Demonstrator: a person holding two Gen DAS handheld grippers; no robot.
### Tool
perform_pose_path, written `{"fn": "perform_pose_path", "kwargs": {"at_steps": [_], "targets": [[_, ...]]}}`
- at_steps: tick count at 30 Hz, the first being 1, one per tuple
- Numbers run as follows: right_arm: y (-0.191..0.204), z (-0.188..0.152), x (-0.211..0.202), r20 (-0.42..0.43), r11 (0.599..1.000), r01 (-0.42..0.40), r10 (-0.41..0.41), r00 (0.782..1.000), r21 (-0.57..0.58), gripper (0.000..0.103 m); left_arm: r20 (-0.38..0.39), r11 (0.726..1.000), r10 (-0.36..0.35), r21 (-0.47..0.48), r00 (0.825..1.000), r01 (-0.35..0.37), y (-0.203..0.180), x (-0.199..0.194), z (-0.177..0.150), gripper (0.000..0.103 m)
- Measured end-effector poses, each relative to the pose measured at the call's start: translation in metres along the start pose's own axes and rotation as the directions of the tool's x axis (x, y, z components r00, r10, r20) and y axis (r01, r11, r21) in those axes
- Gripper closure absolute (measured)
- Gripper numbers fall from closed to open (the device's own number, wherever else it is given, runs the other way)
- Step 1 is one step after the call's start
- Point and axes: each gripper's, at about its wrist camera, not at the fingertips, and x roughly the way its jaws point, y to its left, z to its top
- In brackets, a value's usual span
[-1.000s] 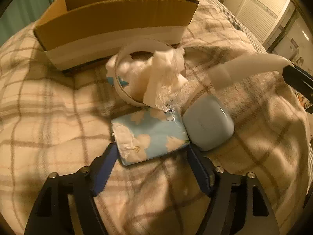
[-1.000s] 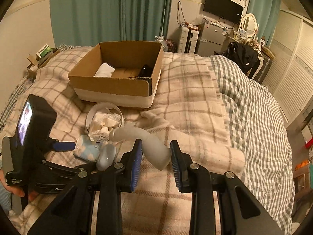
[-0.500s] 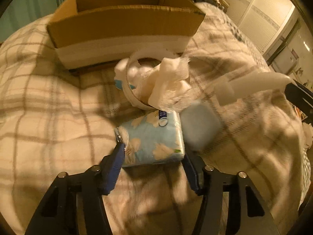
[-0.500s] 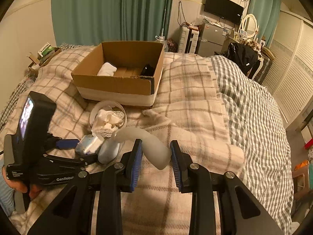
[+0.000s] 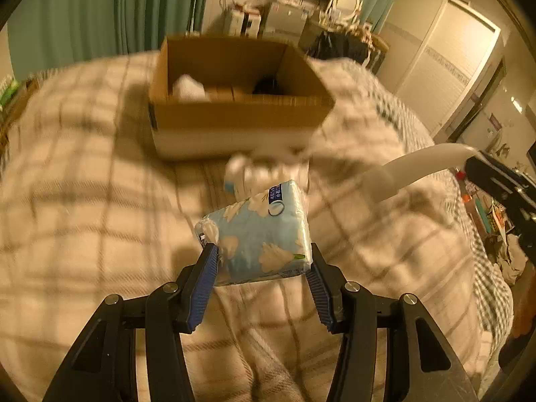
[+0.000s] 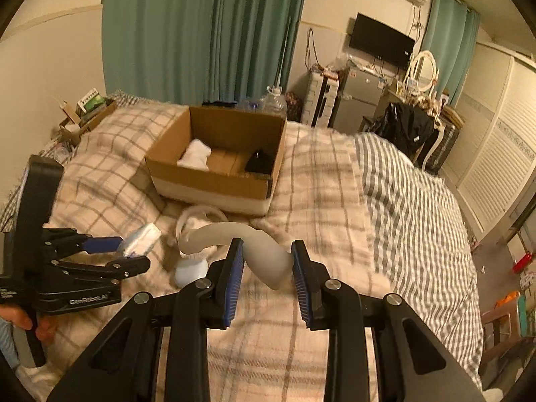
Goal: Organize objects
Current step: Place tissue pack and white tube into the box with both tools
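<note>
Cardboard box sits open-topped on the plaid blanket of the bed, wide bare bedding to its right and toward the cameras. Inside the box a white bundle and a dark item, neither identifiable. Left-wrist view is motion-blurred; the ring with crumpled white tissue before the box is partly hidden. Left hand-held gripper is closing on a blue floral tissue pack, lifted off the bed, pads against its sides. Right hand-held gripper clamps a curved white tube. Pale blue case lies on the blanket, partly hidden.
</note>
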Motion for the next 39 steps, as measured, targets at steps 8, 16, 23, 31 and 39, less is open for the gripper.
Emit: {"fn": "perform_pose_path", "kwargs": {"at_steps": [8, 16, 23, 31, 39], "targets": [[0.003, 0.065, 0.013, 0.068, 1.000, 0.006, -0.004, 0.998, -0.028, 0.075, 0.119, 0.999, 0.018, 0.040, 0.993, -0.023, 0.008, -0.033, 0.075, 0.050], [0.001, 0.133, 0.069, 0.096, 0.999, 0.005, -0.001, 0.995, -0.040, 0.075, 0.162, 0.993, 0.083, 0.071, 0.983, -0.095, 0.020, -0.005, 0.148, 0.050], [-0.001, 0.172, 0.159, 0.047, 0.999, -0.027, 0.029, 0.998, -0.045, 0.075, 0.154, 0.987, 0.122, 0.084, 0.981, -0.136, 0.041, 0.054, 0.192, 0.050], [-0.007, 0.170, 0.228, 0.013, 0.994, -0.109, 0.109, 0.994, 0.014, 0.069, 0.151, 0.990, 0.116, 0.057, 0.982, -0.126, 0.061, 0.108, 0.199, 0.044], [-0.026, 0.173, 0.192, 0.074, 0.982, -0.157, 0.150, 0.986, 0.104, 0.042, 0.164, 0.982, 0.154, 0.082, 0.974, -0.169, 0.055, 0.085, 0.187, 0.020]]}}
